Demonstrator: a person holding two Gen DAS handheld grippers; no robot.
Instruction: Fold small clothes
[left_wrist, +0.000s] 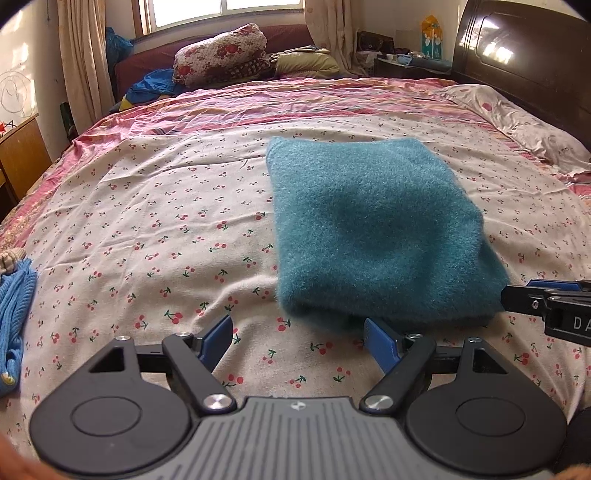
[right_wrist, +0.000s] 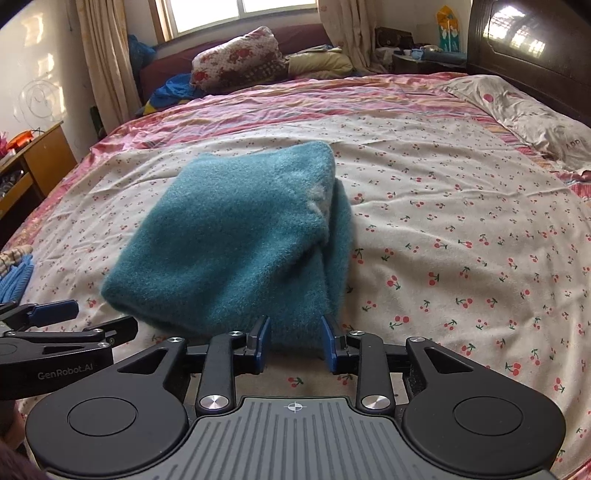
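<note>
The teal fleece garment (left_wrist: 373, 236) lay folded into a thick bundle on the cherry-print bedsheet (left_wrist: 155, 221), its long axis running from about six o'clock, nearest the grippers, away toward twelve o'clock and the window (left_wrist: 225, 11). The left gripper (left_wrist: 301, 339) stood with its jaws wide apart and nothing between them; in its own view the bundle's near left corner sat at about one o'clock from that gap, with the right blue pad just under the fuzzy hem and the left pad over bare sheet. The right gripper (right_wrist: 295, 341) stood with its jaws narrow, and the bundle's near right end lay in the gap between the pads at twelve o'clock; the fleece was so fuzzy there that I could not tell for certain whether the pads pressed the cloth or merely flanked it, though they seemed to have let go. Seen from the right wrist, the layered side edge of the garment ran up toward one o'clock, with a paler patch showing near the top layer. Both grippers were at the near short edge, the right one closer to the cloth. By my judgement the fold looked nearly finished, and any further move would turn on that near edge. A blue ribbed knit (left_wrist: 14, 314) waited at nine o'clock, well apart from the bundle.
</note>
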